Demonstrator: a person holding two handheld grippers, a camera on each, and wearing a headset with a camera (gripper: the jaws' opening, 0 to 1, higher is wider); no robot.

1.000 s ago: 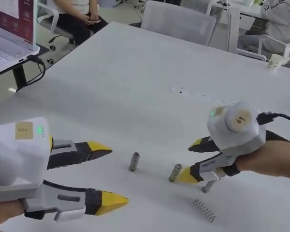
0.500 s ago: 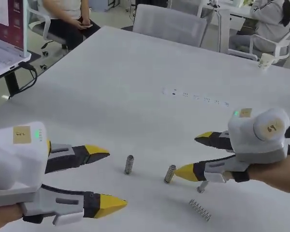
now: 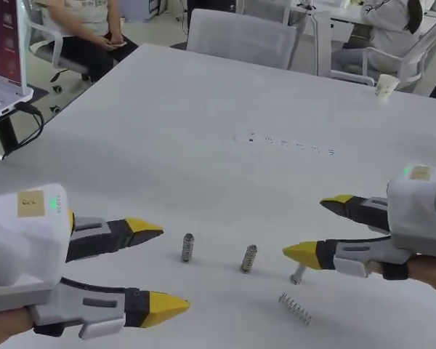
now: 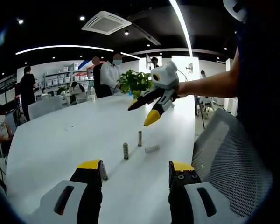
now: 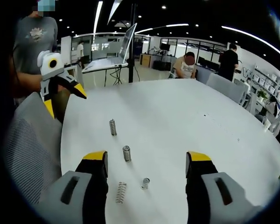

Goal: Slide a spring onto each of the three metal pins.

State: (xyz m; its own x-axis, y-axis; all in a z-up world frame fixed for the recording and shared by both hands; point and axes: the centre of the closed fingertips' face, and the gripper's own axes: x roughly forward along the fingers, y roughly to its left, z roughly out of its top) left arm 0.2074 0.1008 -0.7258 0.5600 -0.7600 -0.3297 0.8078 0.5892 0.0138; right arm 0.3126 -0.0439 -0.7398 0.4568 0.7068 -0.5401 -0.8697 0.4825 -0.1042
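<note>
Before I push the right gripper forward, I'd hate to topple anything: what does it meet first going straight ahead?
Probably the short bare metal pin, upright just ahead between the open jaws of the right gripper. Height is unclear here, so it might pass above it.

Open-plan office w/ big white mtg table (image 3: 203,145), swivel chairs (image 3: 240,40), laptop (image 3: 0,87), ceiling AC (image 4: 106,22).
</note>
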